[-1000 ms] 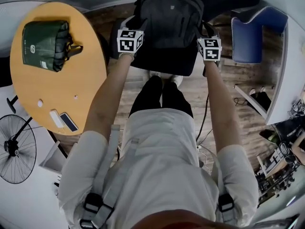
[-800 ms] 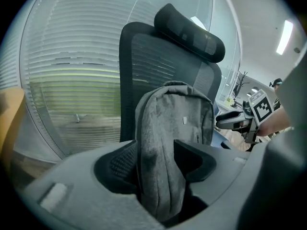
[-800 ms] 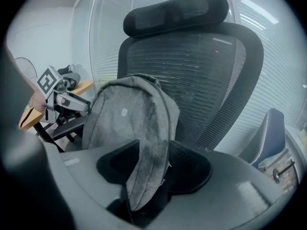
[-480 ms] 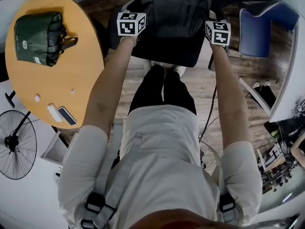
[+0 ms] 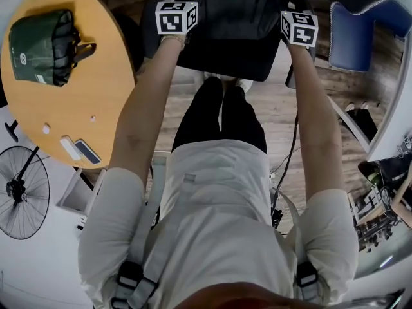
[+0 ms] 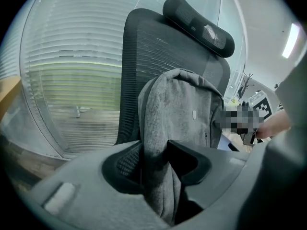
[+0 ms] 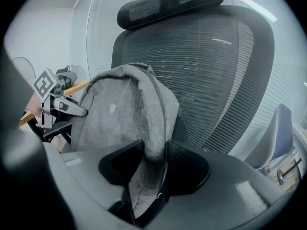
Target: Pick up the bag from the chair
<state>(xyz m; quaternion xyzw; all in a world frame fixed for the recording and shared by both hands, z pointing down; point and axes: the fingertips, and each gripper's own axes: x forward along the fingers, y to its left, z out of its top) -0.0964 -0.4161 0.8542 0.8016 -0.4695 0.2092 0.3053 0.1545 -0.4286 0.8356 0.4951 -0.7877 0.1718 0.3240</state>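
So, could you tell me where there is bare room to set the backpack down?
The table is bare across its middle, between the green bag and the phone near its edge. The chair seat is crowded by the backpack. The floor between the seat and the blue chair is open.

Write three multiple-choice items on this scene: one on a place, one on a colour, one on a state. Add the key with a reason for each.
1. The grey bag stands:
A on a shelf
B on the office chair, against its backrest
C on the floor

2. The tote on the round table is:
A green
B red
C white

3. Between the jaws of the left tongs is:
A nothing
B the grey bag's side
C a cable

Key:
1 B, both gripper views show it leaning on the backrest.
2 A, the head view shows dark green.
3 B, the jaws have just been closing and the fabric fills their gap.
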